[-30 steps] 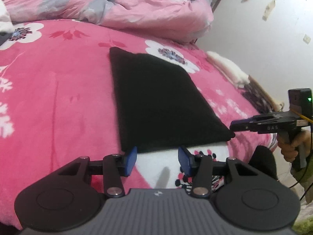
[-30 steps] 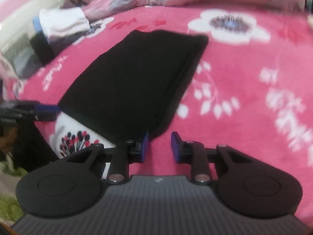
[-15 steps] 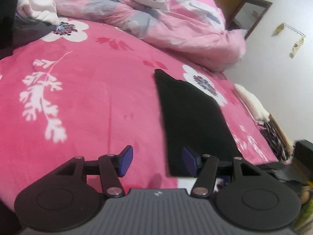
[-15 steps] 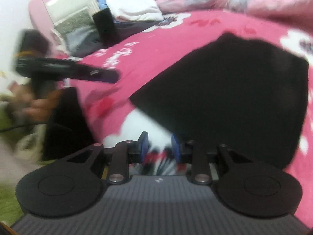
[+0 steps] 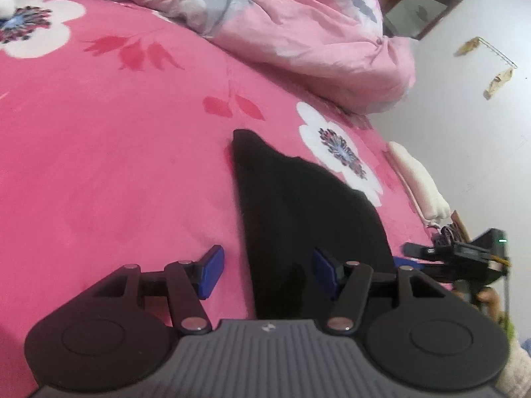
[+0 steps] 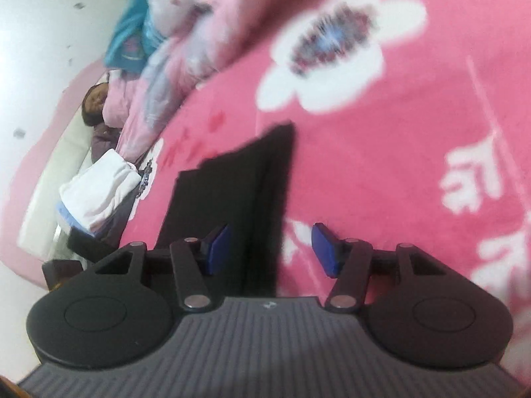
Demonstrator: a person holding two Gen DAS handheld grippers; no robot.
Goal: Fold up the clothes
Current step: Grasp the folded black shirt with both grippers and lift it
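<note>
A folded black garment [image 5: 298, 212] lies flat on the pink flowered bedspread [image 5: 116, 165]. My left gripper [image 5: 268, 270] is open and empty, its jaws astride the garment's near left edge. In the right wrist view the black garment [image 6: 245, 185] lies with its right edge between the jaws of my right gripper [image 6: 270, 247], which is open and empty. The right gripper also shows in the left wrist view [image 5: 411, 258], at the garment's far side, held by a hand. Whether either gripper touches the cloth I cannot tell.
A rumpled pink duvet [image 5: 282, 16] is heaped at the head of the bed. A cream folded item [image 5: 418, 179] lies at the bed's right edge by the white wall. A pile of clothes [image 6: 99, 192] sits at the left in the right wrist view.
Both grippers have swung to the garment's side edges and come lower. The right gripper's jaws have opened wider. The garment has not moved.
</note>
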